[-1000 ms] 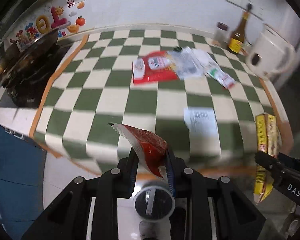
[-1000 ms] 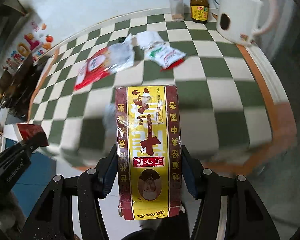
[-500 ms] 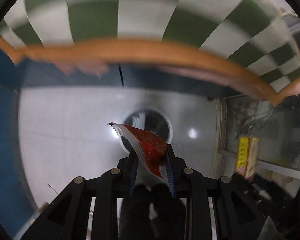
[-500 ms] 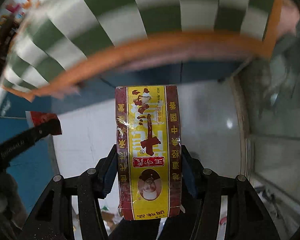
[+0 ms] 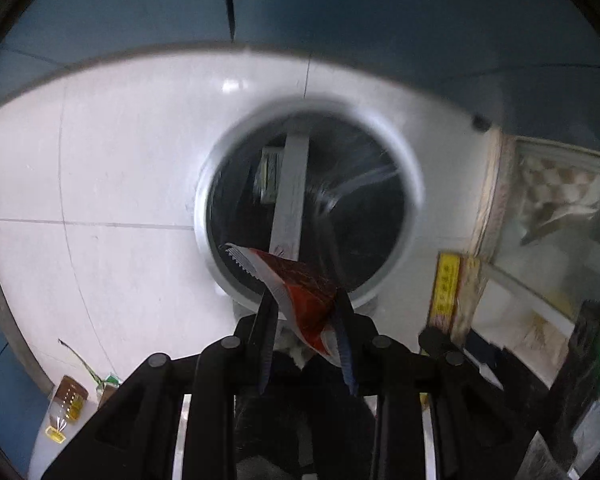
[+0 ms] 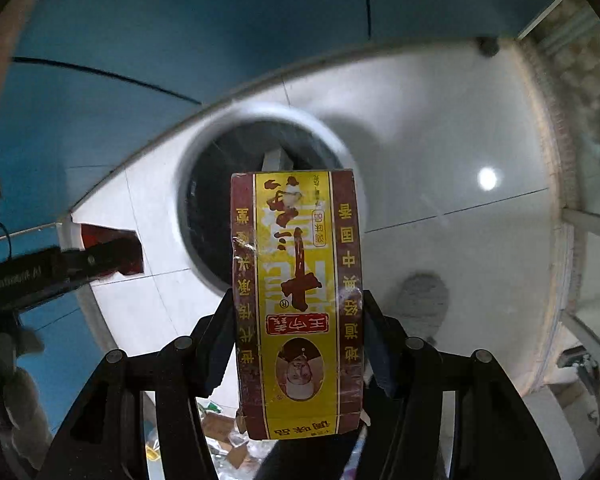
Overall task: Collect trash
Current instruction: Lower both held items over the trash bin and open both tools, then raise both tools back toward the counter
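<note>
My left gripper [image 5: 304, 312] is shut on a red sachet wrapper [image 5: 296, 288] with a white serrated edge, held above the near rim of a round grey trash bin [image 5: 216, 208] on the floor. My right gripper [image 6: 298, 320] is shut on a yellow and maroon seasoning box [image 6: 298, 300], held over the same bin [image 6: 184, 168]. The box also shows at the right of the left wrist view [image 5: 448, 288]. The left gripper with the red wrapper [image 6: 108, 248] shows at the left of the right wrist view. Some trash lies inside the bin.
The bin stands on white floor tiles [image 5: 120, 168] in front of blue cabinet doors [image 5: 340, 12]. Small scraps [image 5: 68, 400] lie on the floor at lower left. A glass partition [image 6: 588, 240] is at the right.
Both grippers have swung down from the chequered countertop to face the floor and have moved closer to the bin. Each holds the same item as before.
</note>
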`<act>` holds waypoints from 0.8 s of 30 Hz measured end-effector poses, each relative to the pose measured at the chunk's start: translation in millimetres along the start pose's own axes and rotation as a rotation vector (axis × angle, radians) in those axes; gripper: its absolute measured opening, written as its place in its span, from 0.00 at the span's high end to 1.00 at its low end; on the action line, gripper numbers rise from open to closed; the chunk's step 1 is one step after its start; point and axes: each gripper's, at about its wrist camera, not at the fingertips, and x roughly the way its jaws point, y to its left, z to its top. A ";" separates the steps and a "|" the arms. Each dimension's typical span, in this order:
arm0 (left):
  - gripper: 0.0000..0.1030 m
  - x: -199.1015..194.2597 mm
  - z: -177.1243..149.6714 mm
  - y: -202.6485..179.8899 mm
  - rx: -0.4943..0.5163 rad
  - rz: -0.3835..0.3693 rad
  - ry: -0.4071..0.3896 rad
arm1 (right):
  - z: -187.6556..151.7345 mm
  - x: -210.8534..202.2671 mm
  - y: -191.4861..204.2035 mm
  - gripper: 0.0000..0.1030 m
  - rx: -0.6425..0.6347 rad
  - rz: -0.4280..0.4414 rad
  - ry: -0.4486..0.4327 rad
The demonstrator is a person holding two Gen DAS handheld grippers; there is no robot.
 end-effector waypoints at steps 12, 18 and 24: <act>0.04 -6.6 -22.3 37.2 0.004 0.207 -0.164 | 6.4 35.2 9.7 0.00 -0.067 -0.100 -0.001; 0.04 -35.7 -45.6 41.4 0.005 0.258 -0.271 | 4.9 11.1 18.2 0.00 -0.105 -0.192 -0.052; 0.04 -61.9 -69.4 29.8 0.005 0.275 -0.326 | -10.6 -29.9 23.7 0.00 -0.110 -0.183 -0.075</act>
